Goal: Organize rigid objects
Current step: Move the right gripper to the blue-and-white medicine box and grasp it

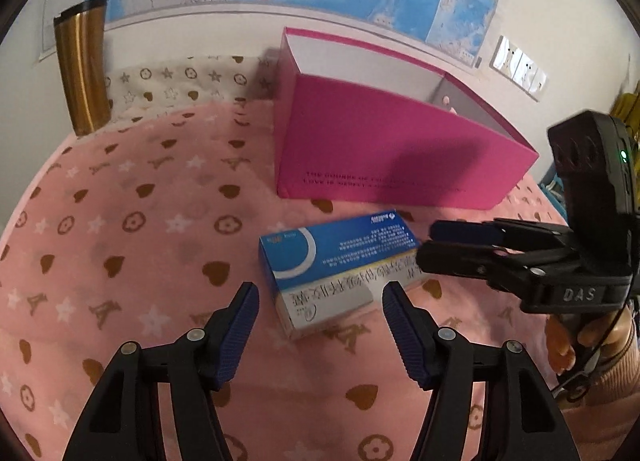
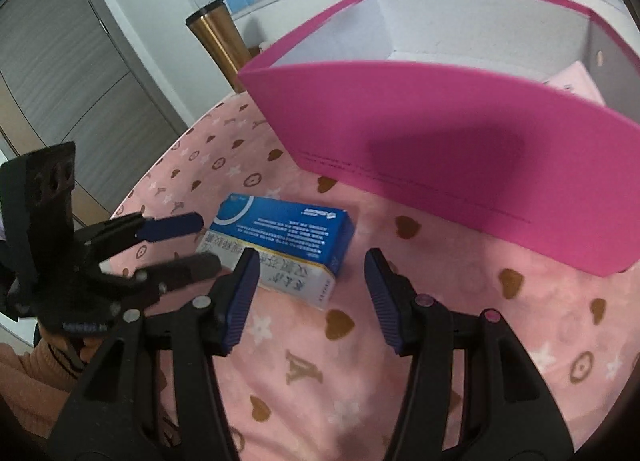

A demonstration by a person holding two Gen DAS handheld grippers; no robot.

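The pink storage box [image 1: 400, 149] fills the upper right of the left wrist view, open at the top, standing on the pink patterned blanket [image 1: 120, 261]. Just below it, at frame centre, lies the blue-and-white medicine carton [image 1: 336, 265], flat on the blanket and apart from the box wall. Its long axis runs from lower left to upper right of that view.

Your left gripper [image 1: 320, 297] is spread wide, empty, with the carton's near end directly ahead between its fingers; judge this hand the nearer one. Your right gripper [image 2: 308, 273] is likewise spread and empty, with the carton to the left of its centre line, partly behind the left finger.

A pale pink item [image 2: 576, 81] inside the box is cut off by the wall. The carton's print is too blurred to read. A gold tumbler [image 1: 82, 69] stands upper left.
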